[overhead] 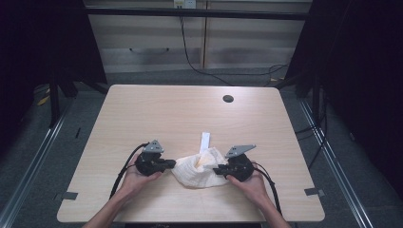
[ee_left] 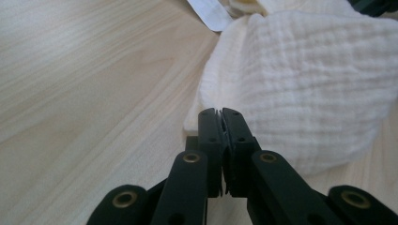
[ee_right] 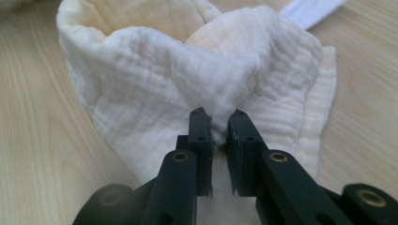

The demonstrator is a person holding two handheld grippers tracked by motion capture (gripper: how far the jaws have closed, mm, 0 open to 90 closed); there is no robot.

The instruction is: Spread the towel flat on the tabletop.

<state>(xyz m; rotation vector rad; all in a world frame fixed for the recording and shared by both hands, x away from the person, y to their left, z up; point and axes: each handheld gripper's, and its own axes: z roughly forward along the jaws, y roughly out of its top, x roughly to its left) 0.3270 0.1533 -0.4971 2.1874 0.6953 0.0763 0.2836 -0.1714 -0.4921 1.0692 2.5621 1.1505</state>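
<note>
Cloth (overhead: 197, 171) is pinched by both grippers, left (ee_left: 219, 117) on a thin edge, right (ee_right: 220, 119) on a fold, so a hard pull may slip it free.

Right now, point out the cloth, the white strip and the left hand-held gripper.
cloth (overhead: 197, 172), high view, middle of the crumpled fabric.
white strip (overhead: 205, 140), high view, middle of its bare length.
left hand-held gripper (ee_left: 220, 123), left gripper view, between its closed tips.
</note>
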